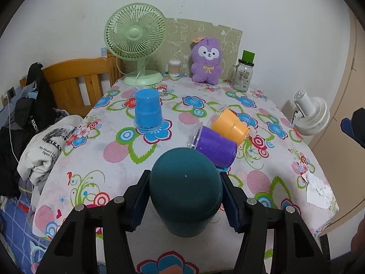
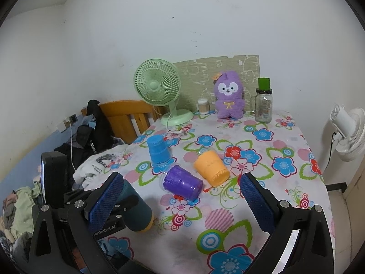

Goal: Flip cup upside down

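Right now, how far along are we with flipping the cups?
Done: the blue cup stands upside down on the floral tablecloth. In hand: the left gripper is shut on the dark teal cup, base upward, seemingly being set down inverted. Left: the purple cup and the orange cup lie on their sides, touching. The right gripper is open and empty.

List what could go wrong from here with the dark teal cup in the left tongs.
1. The dark teal cup is pinched on its curved sides by the left tongs; it might slip while turning.
2. The purple cup lies just beyond it, so setting down could knock it into the orange cup.
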`<state>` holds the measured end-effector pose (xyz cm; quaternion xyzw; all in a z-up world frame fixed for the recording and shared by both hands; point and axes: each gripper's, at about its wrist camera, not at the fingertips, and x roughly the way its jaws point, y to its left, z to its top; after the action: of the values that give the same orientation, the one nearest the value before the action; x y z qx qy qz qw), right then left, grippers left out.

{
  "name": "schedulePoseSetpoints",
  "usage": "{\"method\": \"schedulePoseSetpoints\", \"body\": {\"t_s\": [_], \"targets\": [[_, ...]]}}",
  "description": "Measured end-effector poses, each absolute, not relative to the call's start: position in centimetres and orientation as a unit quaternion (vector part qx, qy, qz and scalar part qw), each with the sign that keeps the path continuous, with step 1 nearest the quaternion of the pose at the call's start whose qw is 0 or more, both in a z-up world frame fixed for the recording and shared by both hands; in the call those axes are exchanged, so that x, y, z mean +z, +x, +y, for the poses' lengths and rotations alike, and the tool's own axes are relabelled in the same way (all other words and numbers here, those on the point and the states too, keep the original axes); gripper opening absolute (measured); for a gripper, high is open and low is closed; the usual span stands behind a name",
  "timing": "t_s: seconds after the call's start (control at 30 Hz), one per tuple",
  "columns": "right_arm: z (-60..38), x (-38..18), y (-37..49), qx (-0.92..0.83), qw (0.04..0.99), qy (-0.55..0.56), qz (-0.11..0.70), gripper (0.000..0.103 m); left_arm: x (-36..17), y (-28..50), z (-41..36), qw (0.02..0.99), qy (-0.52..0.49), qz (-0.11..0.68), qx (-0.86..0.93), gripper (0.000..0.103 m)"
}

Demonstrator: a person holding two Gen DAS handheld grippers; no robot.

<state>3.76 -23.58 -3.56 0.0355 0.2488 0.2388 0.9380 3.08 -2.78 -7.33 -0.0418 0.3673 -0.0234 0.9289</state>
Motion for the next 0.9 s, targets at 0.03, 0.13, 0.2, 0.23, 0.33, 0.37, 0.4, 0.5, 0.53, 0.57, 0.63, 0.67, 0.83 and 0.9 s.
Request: {"method": "schedulePoseSetpoints", "body": {"t_s": [0.03,0.13,0.2,0.23,0.33,0.37,0.4,0.5,0.53,0.57,0.63,0.67,0.83,0.9], "targets": [[-23.6,-3.6,3.7,0.239,0.938,0.035,0.249,0.103,-7.3,3.0,-2.8,0.929,-0.04,0.366,-0.023,0.06],[-23.5,-3.6,3.7,0.238,0.937,0.035,0.251,0.103,-7.0,2.9,-3.0,0.93,-0.041,0.365,-0.021,0.072],[-23.6,-3.7,3.6,0.238,0.937,0.035,0.252,0.103,-6.8,2.7,-2.8,0.932,-0.045,0.36,-0.021,0.084],[-23.6,-3.7,3.5,0.238,0.937,0.035,0.251,0.103,-6.6,2.6,-2.6,0.933,-0.05,0.356,-0.022,0.085],[-23.6,-3.7,3.5,0.237,0.938,0.036,0.251,0.103,-6.2,2.4,-2.4,0.935,-0.055,0.35,-0.024,0.086],[-23.7,-3.7,3.5,0.238,0.938,0.036,0.251,0.103,-6.1,2.4,-2.4,0.935,-0.055,0.349,-0.024,0.086],[-23.7,-3.7,3.4,0.238,0.938,0.036,0.251,0.103,-6.0,2.3,-2.4,0.936,-0.055,0.348,-0.024,0.086],[-23.6,-3.5,3.3,0.24,0.938,0.034,0.25,0.103,-5.7,2.1,-2.3,0.937,-0.057,0.345,-0.023,0.087],[-23.6,-3.5,3.2,0.241,0.938,0.033,0.249,0.103,-5.5,2.0,-2.2,0.937,-0.056,0.343,-0.023,0.087],[-23.5,-3.4,3.2,0.242,0.937,0.032,0.249,0.103,-5.4,1.9,-2.2,0.938,-0.056,0.342,-0.023,0.087],[-23.3,-3.3,3.1,0.244,0.937,0.03,0.248,0.103,-5.1,1.7,-2.1,0.939,-0.056,0.337,-0.022,0.087],[-23.2,-3.3,3.1,0.245,0.937,0.029,0.248,0.103,-4.9,1.5,-2.0,0.94,-0.056,0.335,-0.021,0.087],[-22.8,-3.0,2.9,0.251,0.936,0.028,0.244,0.103,-3.8,0.7,-1.4,0.946,-0.06,0.318,-0.017,0.09],[-22.5,-2.6,2.8,0.254,0.937,0.025,0.24,0.103,-3.3,0.4,-1.1,0.948,-0.061,0.312,-0.013,0.091]]}}
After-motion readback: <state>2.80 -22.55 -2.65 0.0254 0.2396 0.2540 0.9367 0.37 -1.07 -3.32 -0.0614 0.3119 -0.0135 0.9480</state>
